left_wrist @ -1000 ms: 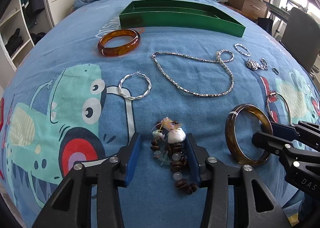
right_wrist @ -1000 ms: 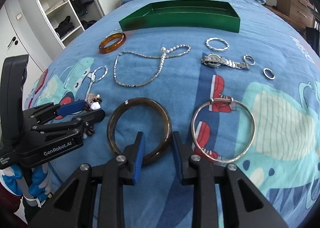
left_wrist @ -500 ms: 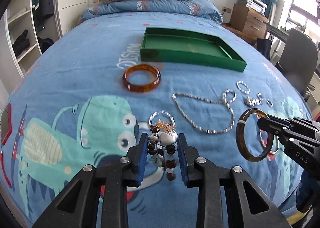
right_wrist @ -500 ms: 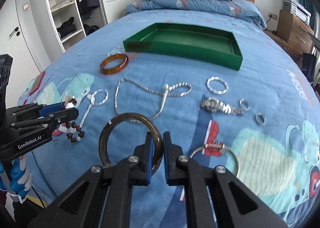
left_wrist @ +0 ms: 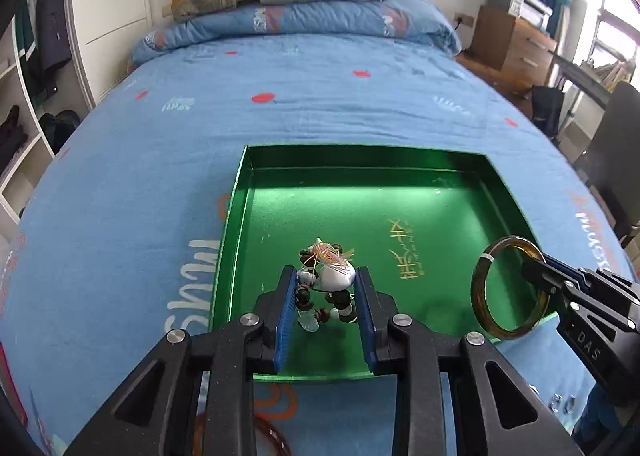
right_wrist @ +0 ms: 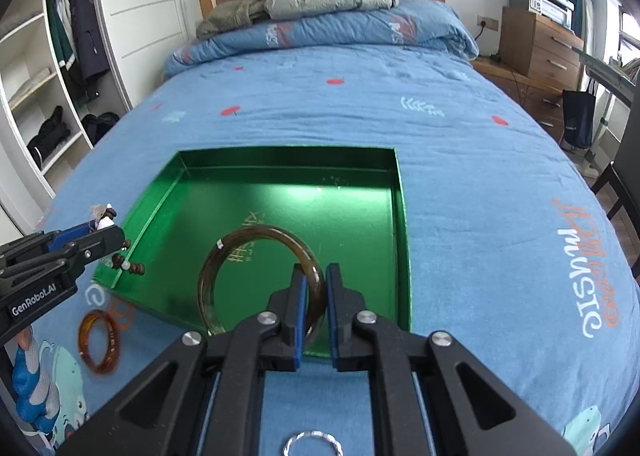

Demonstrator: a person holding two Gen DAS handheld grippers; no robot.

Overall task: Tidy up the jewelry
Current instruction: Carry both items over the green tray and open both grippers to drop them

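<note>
A green tray (left_wrist: 236, 223) lies on the blue bedspread; it also shows in the right wrist view (right_wrist: 402, 240). My left gripper (left_wrist: 325, 288) is shut on a beaded bracelet (left_wrist: 334, 276) with brown beads and a white charm, held above the tray's near left part. My right gripper (right_wrist: 315, 292) is shut on a dark brown bangle (right_wrist: 224, 256), held upright over the tray's near right part. That bangle also shows in the left wrist view (left_wrist: 480, 296), with the right gripper (left_wrist: 536, 270) on it. The left gripper (right_wrist: 108, 234) shows at the left of the right wrist view.
An amber bangle (right_wrist: 100, 340) lies on the bedspread in front of the tray's left corner. A silver twisted ring (right_wrist: 313, 443) lies near the bottom edge. A folded duvet (right_wrist: 320, 27) and jackets lie at the headboard. A wardrobe stands left, a dresser right.
Both grippers have moved forward from the jewelry spread, carrying the beaded bracelet and the dark bangle, and now hang over the green tray.
</note>
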